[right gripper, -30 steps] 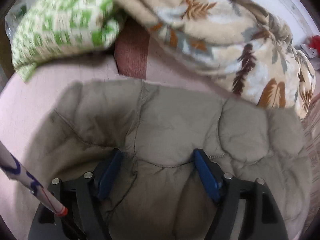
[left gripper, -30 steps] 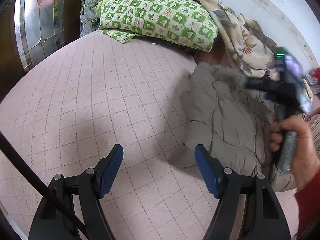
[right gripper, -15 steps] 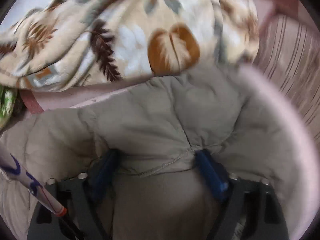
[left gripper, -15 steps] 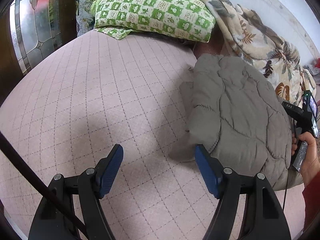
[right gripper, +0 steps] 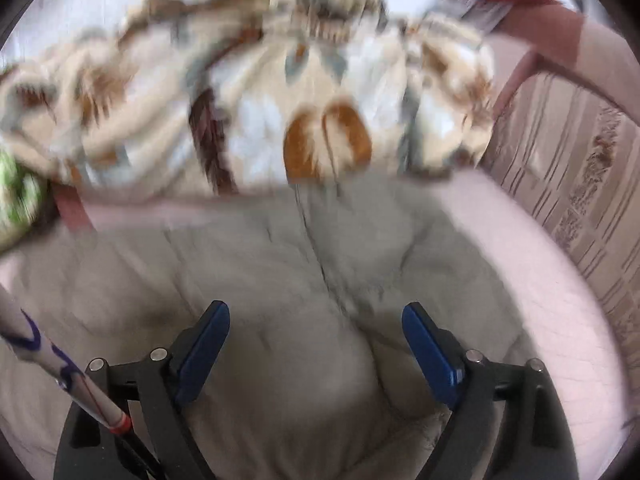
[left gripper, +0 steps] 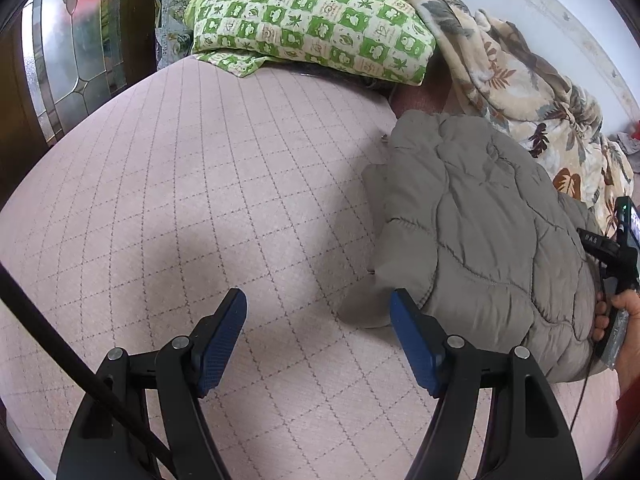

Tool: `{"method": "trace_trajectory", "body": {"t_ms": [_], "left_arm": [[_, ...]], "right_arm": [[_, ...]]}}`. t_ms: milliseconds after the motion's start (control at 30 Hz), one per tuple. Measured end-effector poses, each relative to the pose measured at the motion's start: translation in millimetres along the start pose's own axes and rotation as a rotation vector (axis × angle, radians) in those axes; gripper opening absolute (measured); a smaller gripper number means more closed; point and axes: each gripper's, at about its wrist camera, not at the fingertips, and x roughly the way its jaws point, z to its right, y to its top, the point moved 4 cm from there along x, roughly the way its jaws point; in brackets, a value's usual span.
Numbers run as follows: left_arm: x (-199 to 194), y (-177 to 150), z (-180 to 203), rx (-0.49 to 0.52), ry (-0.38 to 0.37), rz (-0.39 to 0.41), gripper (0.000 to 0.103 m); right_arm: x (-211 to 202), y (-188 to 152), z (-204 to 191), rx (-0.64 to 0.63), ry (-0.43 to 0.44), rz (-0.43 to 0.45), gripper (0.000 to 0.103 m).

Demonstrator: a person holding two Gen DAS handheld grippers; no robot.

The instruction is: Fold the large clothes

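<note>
- Grey quilted jacket lies folded in a bundle on the pink bed, beside the leaf-print blanket and below the green checked pillow.
- Right gripper has just been opening; its blue fingers now stand wide over the jacket, no longer pinching the fabric as a second ago.
- Left gripper hovers over the bedspread as before, fingers partly apart and empty, the right one just beside the jacket's edge.
</note>
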Motion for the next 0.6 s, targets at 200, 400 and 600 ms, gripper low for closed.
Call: {"method": "trace_trajectory", "body": {"t_ms": [200,400,600], "left_arm": [[-11,3,-5,-0.023,0.003,0.008,0.073],[-26,2,-9,-0.056,-0.021,0.006,0.073],[-32,4,-3,-0.082,-0.100,-0.008,0.073]], "right_arm": [[-13,3,13,0.013,0.050,-0.068,0.097],[-92,-9,55,-0.021,0.084,0.025,0.097],[-111,-60,144,0.111,0.094,0.001,0.097]]}}
